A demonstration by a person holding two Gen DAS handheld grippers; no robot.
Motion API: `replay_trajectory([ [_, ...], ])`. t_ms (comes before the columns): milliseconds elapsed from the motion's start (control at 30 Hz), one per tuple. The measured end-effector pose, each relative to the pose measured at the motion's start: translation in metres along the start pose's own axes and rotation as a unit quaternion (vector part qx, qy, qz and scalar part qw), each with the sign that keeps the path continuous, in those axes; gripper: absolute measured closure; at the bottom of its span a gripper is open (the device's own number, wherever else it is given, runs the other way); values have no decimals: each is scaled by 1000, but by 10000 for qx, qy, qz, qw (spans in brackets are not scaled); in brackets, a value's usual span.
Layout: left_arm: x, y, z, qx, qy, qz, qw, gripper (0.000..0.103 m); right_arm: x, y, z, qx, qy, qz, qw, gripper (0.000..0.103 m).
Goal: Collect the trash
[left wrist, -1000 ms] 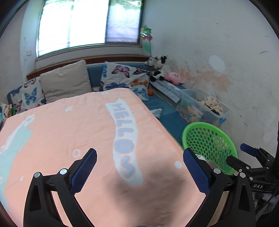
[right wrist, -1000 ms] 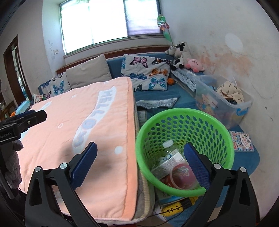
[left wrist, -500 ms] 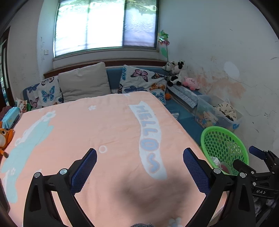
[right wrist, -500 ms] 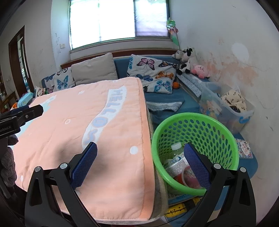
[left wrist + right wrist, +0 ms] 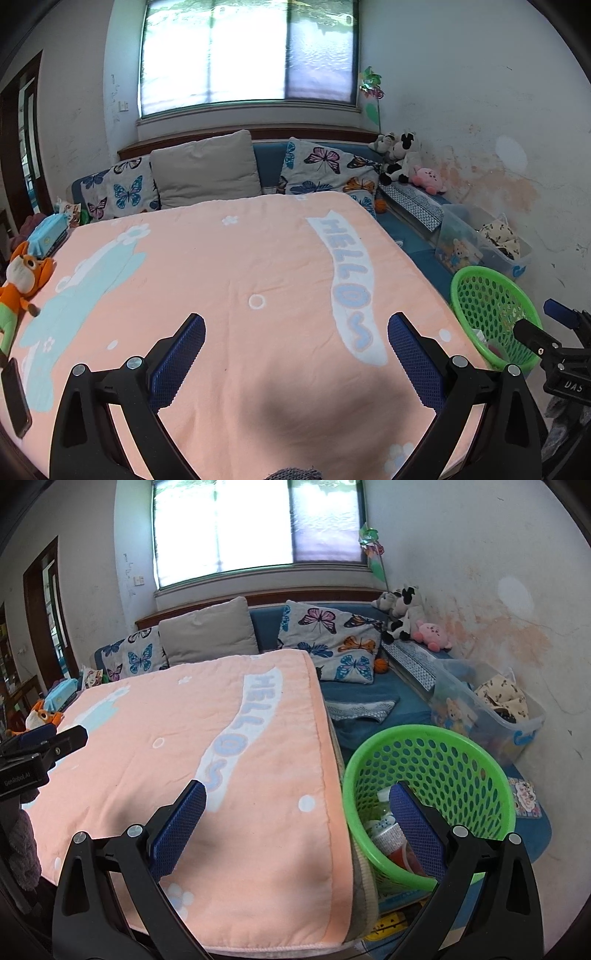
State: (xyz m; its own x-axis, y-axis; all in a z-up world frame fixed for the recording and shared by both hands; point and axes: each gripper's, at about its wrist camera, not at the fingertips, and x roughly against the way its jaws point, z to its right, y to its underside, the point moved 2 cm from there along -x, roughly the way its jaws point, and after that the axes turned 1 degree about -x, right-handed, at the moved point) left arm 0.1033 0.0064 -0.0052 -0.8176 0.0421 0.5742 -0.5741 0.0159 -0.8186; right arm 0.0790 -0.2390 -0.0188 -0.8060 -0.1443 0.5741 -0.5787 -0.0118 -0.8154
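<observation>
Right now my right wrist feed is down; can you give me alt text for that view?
The open, empty right gripper hovers over the edge of a peach "HELLO" blanket, beside a green perforated basket on the floor that holds a plastic bottle and other trash. Butterfly pillows and plush toys line the wall under the window.

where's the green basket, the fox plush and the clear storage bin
green basket [image 5: 436, 734]: right wrist view, on its far rim.
fox plush [image 5: 22, 275]: left wrist view, on its white chest.
clear storage bin [image 5: 517, 734]: right wrist view, on its front wall.
</observation>
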Motion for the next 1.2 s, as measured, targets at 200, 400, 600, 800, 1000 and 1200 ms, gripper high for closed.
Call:
replay_trajectory([
  [200,5,4,-10,78,-117,24,9999,7,1,1,-7,44,-61,-2,10000,4],
  [400,11,6,-12,82,-154,82,9998,7,2,2,-14,101,-113,14,9999,4],
  [600,14,7,-14,60,-220,108,9997,7,3,3,-16,112,-167,21,9998,4],
  [800,17,9,-13,91,-239,117,9996,7,4,3,-16,124,-185,47,9997,4],
  [1000,19,8,-15,83,-259,174,9995,7,5,3,-16,128,-197,55,9997,4],
  [1200,20,10,-19,138,-302,168,9993,7,6,1,-18,152,-222,64,9996,4],
])
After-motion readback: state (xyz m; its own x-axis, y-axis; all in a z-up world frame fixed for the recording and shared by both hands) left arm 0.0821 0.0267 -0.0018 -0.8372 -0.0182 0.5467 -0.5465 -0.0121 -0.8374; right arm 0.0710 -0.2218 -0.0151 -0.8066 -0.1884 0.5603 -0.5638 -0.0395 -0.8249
